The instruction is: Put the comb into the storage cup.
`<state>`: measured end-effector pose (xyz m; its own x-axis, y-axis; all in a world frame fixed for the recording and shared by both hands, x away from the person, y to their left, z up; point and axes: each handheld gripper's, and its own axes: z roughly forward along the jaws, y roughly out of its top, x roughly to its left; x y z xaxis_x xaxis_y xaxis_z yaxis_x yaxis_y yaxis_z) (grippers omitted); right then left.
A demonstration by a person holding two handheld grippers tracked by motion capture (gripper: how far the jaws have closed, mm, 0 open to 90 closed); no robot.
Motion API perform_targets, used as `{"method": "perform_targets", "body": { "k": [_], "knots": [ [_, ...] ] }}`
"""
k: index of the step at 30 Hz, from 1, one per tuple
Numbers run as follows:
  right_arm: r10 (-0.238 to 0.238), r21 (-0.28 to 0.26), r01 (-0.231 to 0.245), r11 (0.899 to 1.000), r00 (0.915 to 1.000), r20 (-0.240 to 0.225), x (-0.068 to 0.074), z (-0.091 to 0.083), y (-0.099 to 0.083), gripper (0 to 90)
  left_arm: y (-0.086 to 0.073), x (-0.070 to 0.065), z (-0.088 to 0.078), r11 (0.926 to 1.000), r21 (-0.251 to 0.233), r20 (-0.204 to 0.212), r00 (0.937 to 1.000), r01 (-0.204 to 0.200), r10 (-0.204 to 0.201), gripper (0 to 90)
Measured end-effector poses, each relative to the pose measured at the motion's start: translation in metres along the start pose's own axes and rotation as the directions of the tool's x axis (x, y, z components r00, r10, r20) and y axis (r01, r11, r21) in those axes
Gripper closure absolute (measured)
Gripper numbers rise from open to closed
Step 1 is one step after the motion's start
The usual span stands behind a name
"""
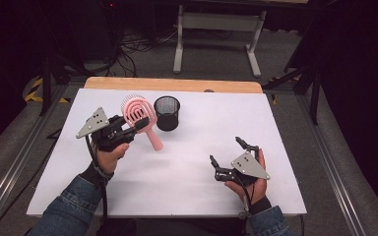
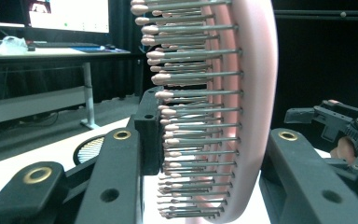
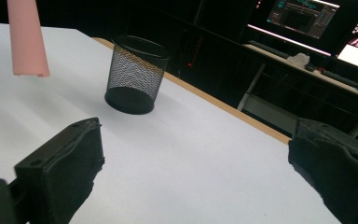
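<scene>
Hairbrush (image 1: pixel 140 117), pink and vented, is clamped by its head in the left gripper (image 1: pixel 137 129), handle hanging over the white table (image 1: pixel 192 162) at far left. It looks light, stiff plastic; the pins may flex, so the smooth handle is likely the better hold. Just right stands a black mesh cup (image 1: pixel 167 113). Near right, the right gripper (image 1: pixel 225 153) gapes, nothing between its jaws.
</scene>
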<state>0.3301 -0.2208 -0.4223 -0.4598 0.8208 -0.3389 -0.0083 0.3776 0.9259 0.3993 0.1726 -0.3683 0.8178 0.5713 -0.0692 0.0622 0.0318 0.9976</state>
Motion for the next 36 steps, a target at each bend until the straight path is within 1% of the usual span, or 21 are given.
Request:
{"method": "perform_targets", "body": {
  "k": [3, 10, 11, 16, 22, 25, 28, 32, 33, 36],
  "knots": [
    [0.007, 0.011, -0.007, 1.000, 1.0000, 0.001, -0.002, -0.002, -0.003, 3.8, 0.001, 0.002, -0.001, 1.0000, -0.002, -0.007, 1.0000, -0.004, 0.004, 62.4],
    [0.018, 0.014, -0.018, 1.000, 0.9998, 0.010, -0.005, -0.005, -0.005, 3.8, 0.004, 0.004, -0.005, 0.9999, -0.005, -0.020, 0.9997, -0.014, 0.014, 62.4],
    [0.023, 0.013, -0.023, 1.000, 0.9996, 0.016, -0.005, -0.006, -0.006, 3.9, 0.005, 0.005, -0.007, 0.9999, -0.012, -0.022, 0.9997, -0.010, 0.010, 62.4],
    [0.032, 0.016, -0.032, 0.999, 0.9994, 0.015, -0.006, -0.007, -0.008, 3.9, 0.008, 0.007, -0.011, 0.9997, -0.025, -0.022, 0.9997, -0.008, 0.007, 62.4],
    [0.032, 0.018, -0.033, 0.999, 0.9993, 0.021, -0.007, -0.008, -0.011, 4.2, 0.013, 0.012, -0.016, 0.9989, -0.044, -0.040, 0.9991, -0.014, 0.012, 62.4],
    [0.041, 0.017, -0.042, 0.999, 0.9990, 0.018, -0.007, -0.009, -0.011, 4.1, 0.016, 0.012, -0.017, 0.9984, -0.047, -0.047, 0.9985, -0.029, 0.027, 62.4],
    [0.046, 0.016, -0.046, 0.999, 0.9989, 0.014, -0.007, -0.007, -0.011, 3.4, 0.020, 0.012, -0.017, 0.9973, -0.048, -0.060, 0.9968, -0.057, 0.054, 62.4],
    [0.042, 0.033, -0.042, 0.999, 0.9991, 0.007, -0.004, -0.004, -0.013, 3.1, 0.024, 0.015, -0.017, 0.9965, -0.054, -0.065, 0.9961, -0.064, 0.060, 62.4],
    [0.041, 0.035, -0.041, 0.999, 0.9992, 0.004, -0.004, -0.004, -0.013, 3.1, 0.025, 0.015, -0.018, 0.9961, -0.050, -0.070, 0.9952, -0.073, 0.069, 62.4],
    [0.038, 0.042, -0.038, 0.998, 0.9993, 0.004, -0.002, -0.002, -0.014, 3.2, 0.028, 0.019, -0.017, 0.9958, -0.058, -0.072, 0.9952, -0.071, 0.067, 62.4]
  ]
}}
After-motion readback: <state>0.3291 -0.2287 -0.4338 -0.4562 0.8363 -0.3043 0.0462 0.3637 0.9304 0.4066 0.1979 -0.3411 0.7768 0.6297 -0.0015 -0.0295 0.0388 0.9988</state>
